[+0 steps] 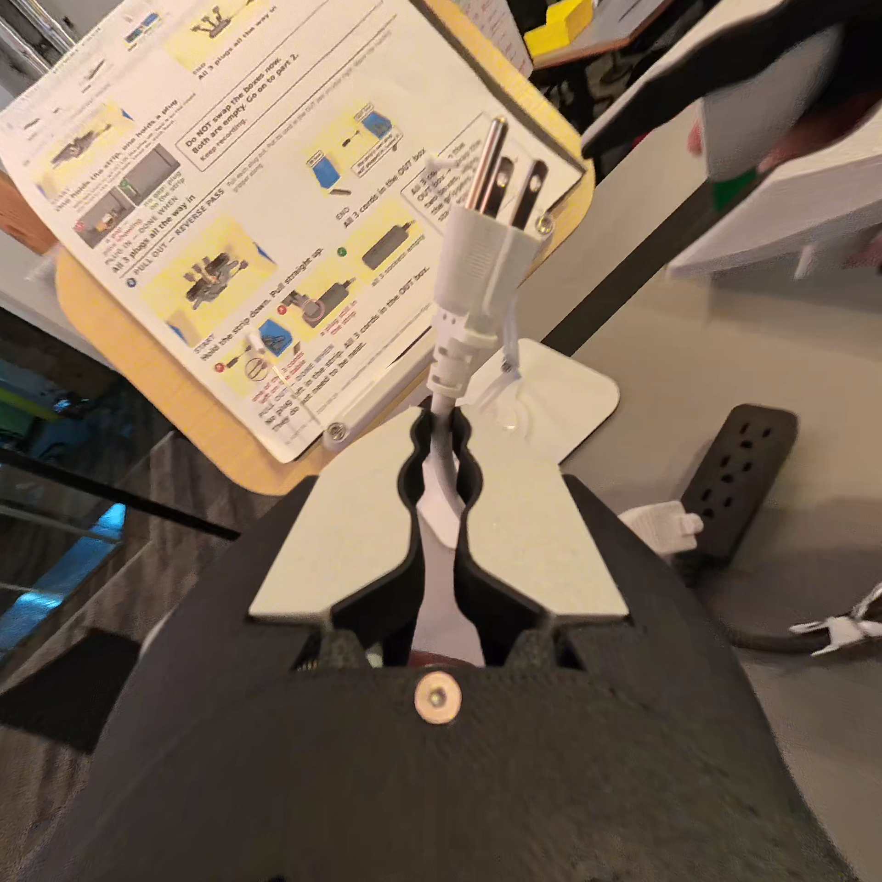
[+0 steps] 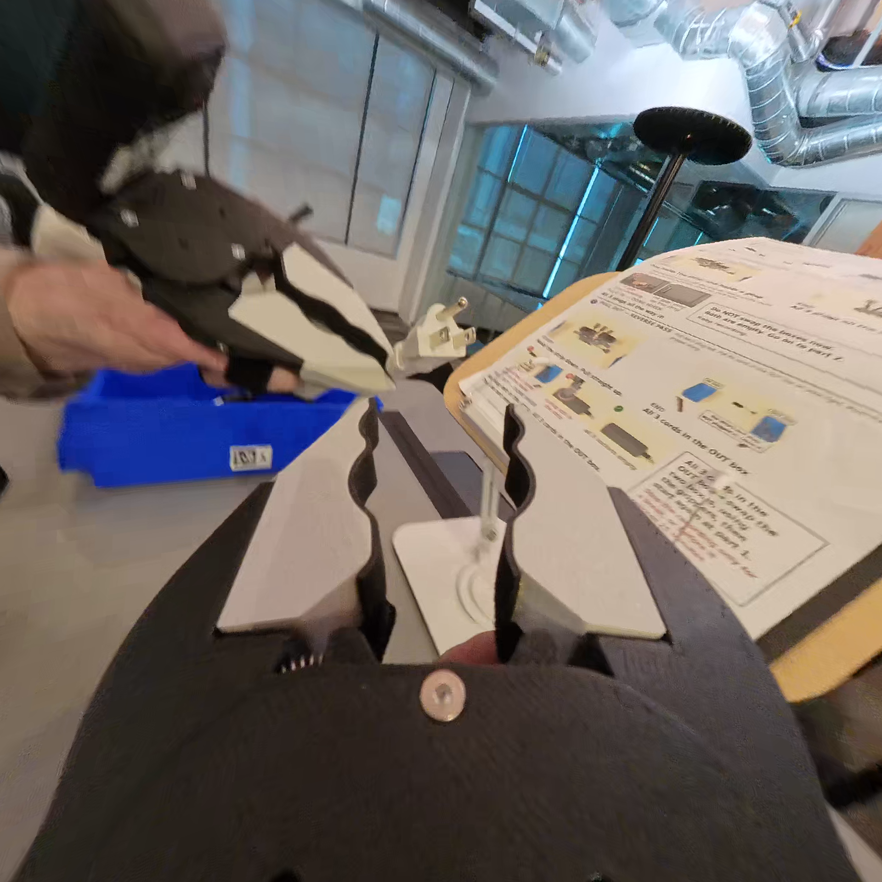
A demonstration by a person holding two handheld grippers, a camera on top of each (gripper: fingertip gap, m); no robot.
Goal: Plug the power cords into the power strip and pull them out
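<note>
The left gripper [image 1: 441, 425] pinches a white cord [image 1: 441, 458] just behind its plug [image 1: 482, 267], prongs pointing away, probably so they can be steered into a socket. The black power strip [image 1: 735, 482] lies on the table [image 1: 716, 362], with another white plug [image 1: 661, 525] seemingly seated. The right gripper [image 2: 439, 415] hangs wide open, empty, perhaps ready to steady the strip.

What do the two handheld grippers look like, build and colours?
Both match: a matte black textured body with a silver screw at the centre, and two pale grey wedge fingers lined with wavy black pads. Left gripper; right gripper. The left one's underside shows small silver screws in the right wrist view. A dark sleeve shows behind it.
</note>
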